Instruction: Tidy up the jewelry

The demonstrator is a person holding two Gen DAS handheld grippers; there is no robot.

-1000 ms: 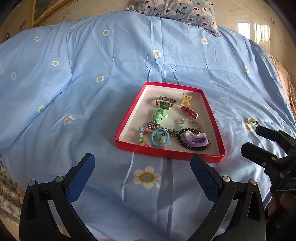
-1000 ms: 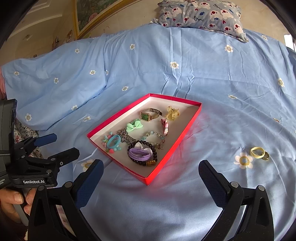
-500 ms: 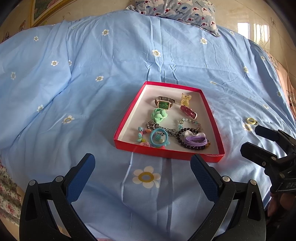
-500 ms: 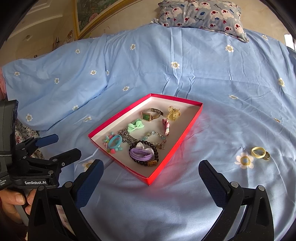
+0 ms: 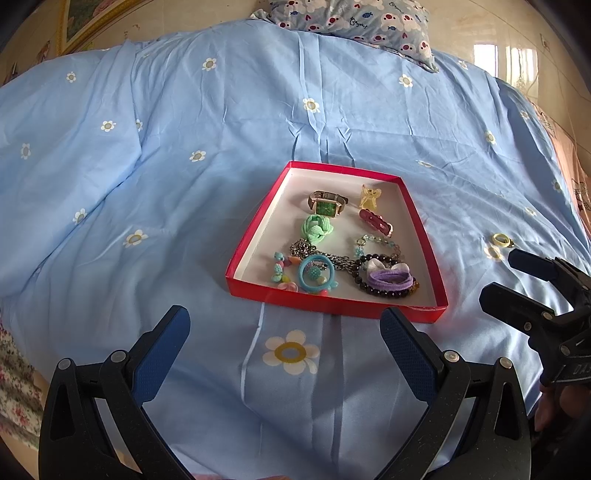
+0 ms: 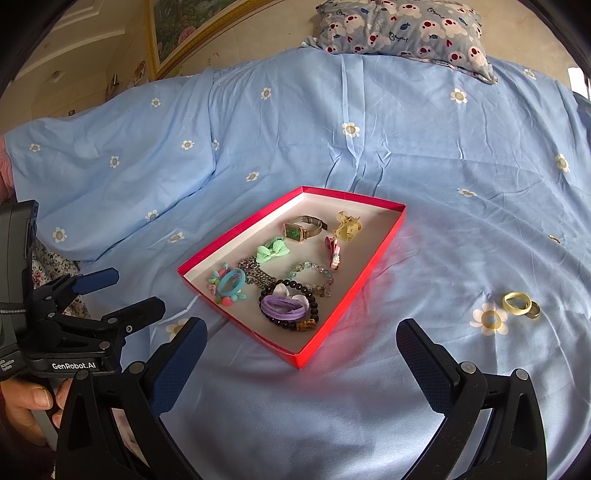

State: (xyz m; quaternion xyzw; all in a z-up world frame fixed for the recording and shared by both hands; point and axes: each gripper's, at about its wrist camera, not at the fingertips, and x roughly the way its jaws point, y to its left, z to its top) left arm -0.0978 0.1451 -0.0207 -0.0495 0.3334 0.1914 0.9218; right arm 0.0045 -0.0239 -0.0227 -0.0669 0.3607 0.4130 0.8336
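A red tray (image 5: 255, 236) (image 6: 354, 291) lies on the blue bed and holds a green-faced watch (image 5: 327, 206) (image 6: 301, 229), bracelets, hair ties, clips and a chain. A pale yellow ring (image 6: 515, 302) and a small dark gold ring (image 6: 534, 309) lie on the sheet right of the tray; the yellow ring also shows in the left wrist view (image 5: 500, 240). My left gripper (image 5: 284, 325) is open and empty, just in front of the tray. My right gripper (image 6: 301, 330) is open and empty, near the tray's front corner.
A patterned pillow (image 5: 354, 18) (image 6: 402, 29) lies at the head of the bed. A framed picture (image 6: 184, 29) leans on the wall at the back left. The blue sheet with daisy print (image 5: 291, 352) spreads all around the tray.
The tray has drifted slightly up in both views, so both grippers have eased back a little. Nothing was taken hold of or let go.
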